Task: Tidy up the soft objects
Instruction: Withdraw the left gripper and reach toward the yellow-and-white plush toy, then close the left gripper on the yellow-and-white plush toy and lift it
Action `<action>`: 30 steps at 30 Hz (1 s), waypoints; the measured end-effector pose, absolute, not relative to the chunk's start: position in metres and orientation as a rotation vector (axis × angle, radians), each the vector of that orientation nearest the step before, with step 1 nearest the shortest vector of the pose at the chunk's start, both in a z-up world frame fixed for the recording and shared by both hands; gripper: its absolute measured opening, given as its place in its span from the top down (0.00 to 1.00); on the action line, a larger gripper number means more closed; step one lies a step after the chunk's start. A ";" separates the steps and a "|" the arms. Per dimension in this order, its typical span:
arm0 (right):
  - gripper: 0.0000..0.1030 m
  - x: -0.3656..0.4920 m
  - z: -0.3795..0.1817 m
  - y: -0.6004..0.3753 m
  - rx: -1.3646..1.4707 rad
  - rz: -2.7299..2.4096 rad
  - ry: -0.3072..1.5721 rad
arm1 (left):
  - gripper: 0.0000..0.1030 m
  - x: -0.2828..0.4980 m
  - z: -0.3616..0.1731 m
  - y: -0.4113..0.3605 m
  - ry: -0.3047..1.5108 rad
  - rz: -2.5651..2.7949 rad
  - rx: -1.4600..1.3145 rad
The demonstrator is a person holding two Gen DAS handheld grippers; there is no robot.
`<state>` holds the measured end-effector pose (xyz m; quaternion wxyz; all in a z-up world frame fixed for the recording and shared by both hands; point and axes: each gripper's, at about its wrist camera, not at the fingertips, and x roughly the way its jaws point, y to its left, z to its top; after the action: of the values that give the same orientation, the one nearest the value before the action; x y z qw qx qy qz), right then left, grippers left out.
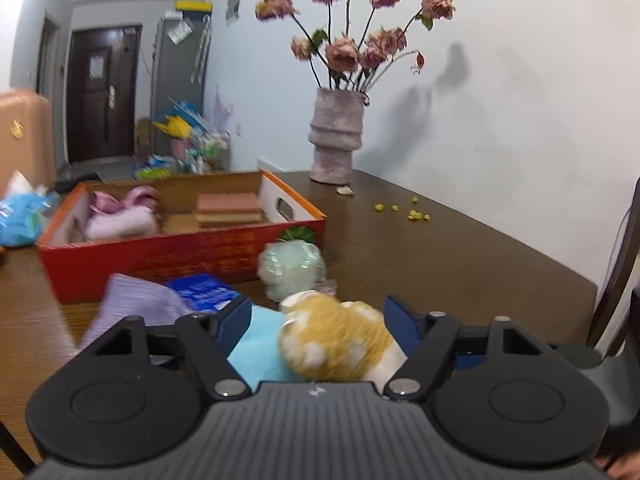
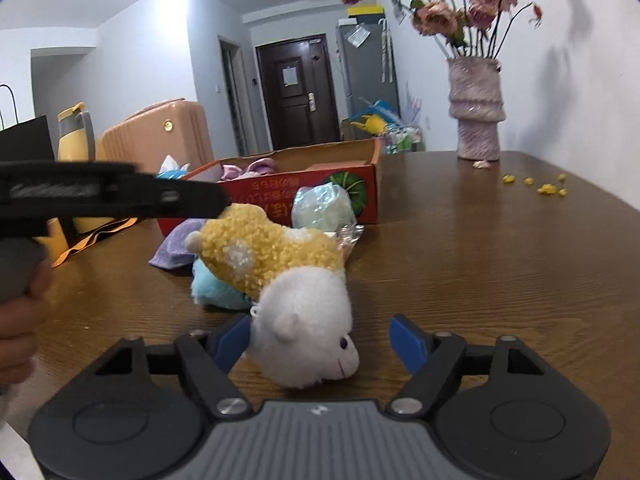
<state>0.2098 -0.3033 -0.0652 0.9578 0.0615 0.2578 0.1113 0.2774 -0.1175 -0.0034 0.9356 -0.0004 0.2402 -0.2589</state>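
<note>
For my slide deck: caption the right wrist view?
Right tongs open around a plush toy's white head on the table.

Plush toy [image 2: 280, 276] on the worktop [image 2: 480, 260], its head between the jaws of the right tongs [image 2: 320, 340], its rear between those of the left tongs [image 1: 316, 320]. Beyond both tongs, a wrapped ball [image 2: 322, 206] against the box [image 2: 304, 184]; left of the toy, a folded cloth [image 2: 176, 246]. Right of the box, farther off, a vase [image 2: 476, 108].
</note>
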 end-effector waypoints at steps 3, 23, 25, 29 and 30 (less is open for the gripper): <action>0.49 0.220 -0.069 -0.306 0.162 0.254 0.548 | 0.62 0.294 -0.014 -0.124 0.571 -0.536 -0.026; 0.51 0.183 -0.049 -0.224 -0.026 0.498 0.501 | 0.64 0.204 -0.007 -0.016 0.492 -0.381 -0.120; 0.50 0.183 -0.052 -0.211 -0.051 0.524 0.511 | 0.65 0.197 -0.015 -0.004 0.519 -0.349 -0.109; 0.40 0.178 -0.059 -0.192 -0.161 0.507 0.518 | 0.59 0.182 -0.030 0.010 0.551 -0.340 -0.092; 0.31 0.176 -0.058 -0.189 -0.173 0.491 0.508 | 0.57 0.180 -0.032 0.012 0.556 -0.335 -0.090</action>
<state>0.1763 -0.1891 -0.0580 0.9345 -0.0847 0.2485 0.2403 0.1797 0.0118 -0.0319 0.9467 -0.0443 0.2732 -0.1645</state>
